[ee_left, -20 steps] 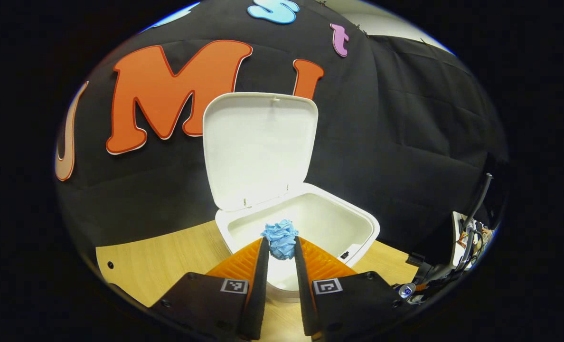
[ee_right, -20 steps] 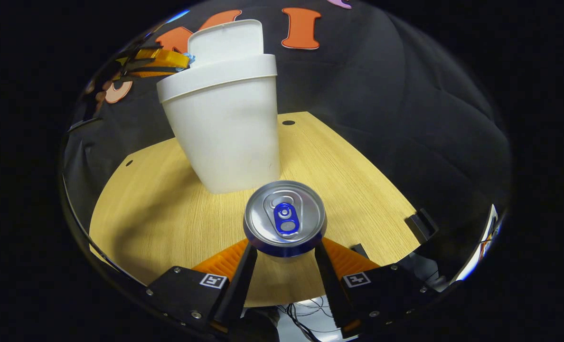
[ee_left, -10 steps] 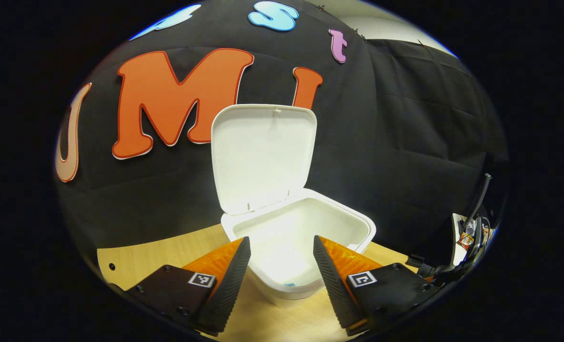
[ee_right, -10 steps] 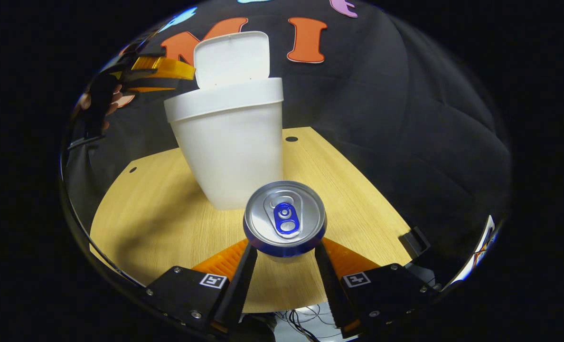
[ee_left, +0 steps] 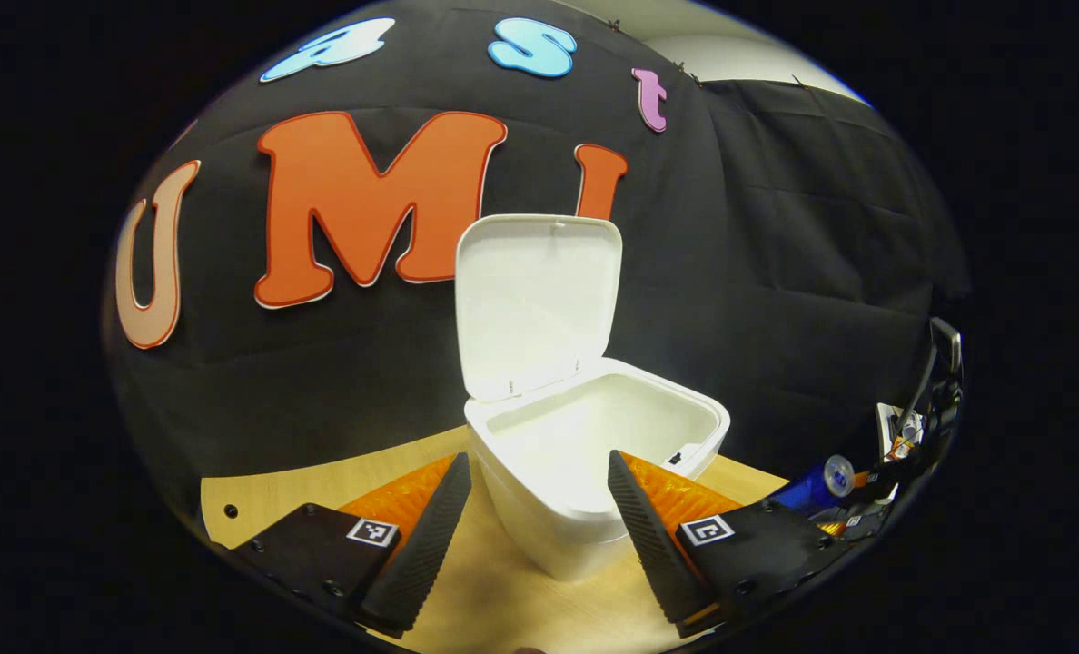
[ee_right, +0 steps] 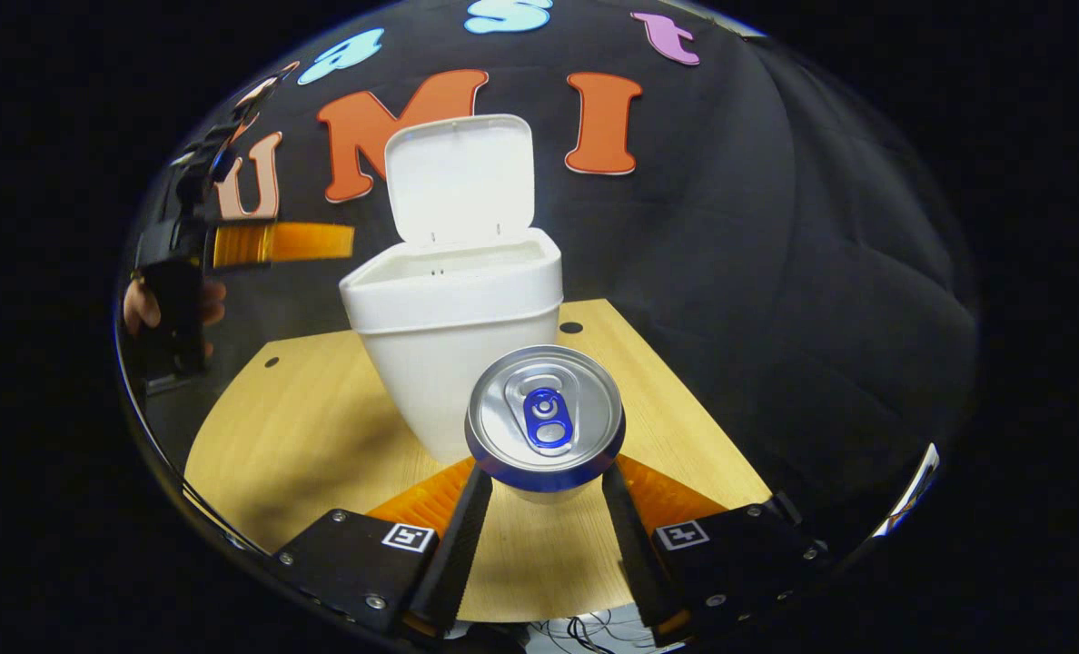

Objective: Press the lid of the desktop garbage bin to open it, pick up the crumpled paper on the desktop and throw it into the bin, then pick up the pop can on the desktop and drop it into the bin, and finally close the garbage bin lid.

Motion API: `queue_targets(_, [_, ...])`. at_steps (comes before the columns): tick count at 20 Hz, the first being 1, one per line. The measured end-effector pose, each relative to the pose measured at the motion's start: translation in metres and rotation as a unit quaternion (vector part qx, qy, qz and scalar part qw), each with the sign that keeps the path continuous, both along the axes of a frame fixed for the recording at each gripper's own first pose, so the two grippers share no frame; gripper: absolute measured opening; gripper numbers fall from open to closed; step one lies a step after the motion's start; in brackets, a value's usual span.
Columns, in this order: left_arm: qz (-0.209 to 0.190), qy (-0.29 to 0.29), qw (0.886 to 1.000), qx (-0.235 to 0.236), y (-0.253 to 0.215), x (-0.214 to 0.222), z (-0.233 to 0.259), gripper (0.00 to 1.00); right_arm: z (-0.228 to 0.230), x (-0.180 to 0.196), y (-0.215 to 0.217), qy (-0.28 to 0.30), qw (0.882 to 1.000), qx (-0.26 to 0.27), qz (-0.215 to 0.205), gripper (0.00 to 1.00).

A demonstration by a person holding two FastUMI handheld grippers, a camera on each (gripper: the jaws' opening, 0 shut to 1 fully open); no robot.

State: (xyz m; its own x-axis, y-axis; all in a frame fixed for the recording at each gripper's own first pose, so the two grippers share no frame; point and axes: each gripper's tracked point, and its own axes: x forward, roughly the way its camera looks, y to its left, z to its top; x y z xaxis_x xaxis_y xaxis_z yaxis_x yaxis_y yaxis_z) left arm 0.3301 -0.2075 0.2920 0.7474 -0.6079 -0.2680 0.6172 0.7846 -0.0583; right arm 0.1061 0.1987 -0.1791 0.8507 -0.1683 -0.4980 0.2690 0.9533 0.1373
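Two fingers (ee_right: pixel 539 509) clamp can (ee_right: pixel 545 418), bin (ee_right: pixel 453 318) lid (ee_right: pixel 460 177) up, left gripper (ee_left: pixel 539 495) apart

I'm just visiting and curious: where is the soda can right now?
In the right gripper view the can is gripped between the right gripper's fingers, above the table, just in front of the open bin.

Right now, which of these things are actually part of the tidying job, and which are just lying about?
Part of the job:
- garbage bin, its lid up
- pop can, held in the right gripper
- left gripper, open

Lying about:
- cables beyond the table
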Motion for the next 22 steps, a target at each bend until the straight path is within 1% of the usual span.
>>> queue_targets(5, [0.025,0.012,1.000,0.005,0.031,-0.001,-0.014,0.97,0.040,0.005,-0.005,-0.014,1.000,-0.018,0.009,0.74])
queue_targets(11, [0.050,0.011,0.999,0.019,0.066,-0.008,-0.034,0.97,0.088,0.017,-0.015,-0.035,0.999,-0.033,0.020,0.74])
queue_targets(16, [0.086,0.005,0.996,0.032,0.105,-0.011,-0.055,0.98,0.119,0.032,-0.018,-0.050,0.997,-0.055,0.037,0.74])
queue_targets(17, [0.095,0.005,0.995,0.037,0.114,-0.012,-0.059,0.97,0.125,0.037,-0.017,-0.056,0.996,-0.057,0.042,0.74])
queue_targets(19, [0.115,0.014,0.992,0.049,0.132,-0.013,-0.070,0.98,0.135,0.045,-0.015,-0.064,0.994,-0.068,0.051,0.74])
queue_targets(22, [0.137,0.026,0.989,0.054,0.151,-0.017,-0.083,0.97,0.144,0.056,-0.014,-0.066,0.991,-0.095,0.063,0.74])
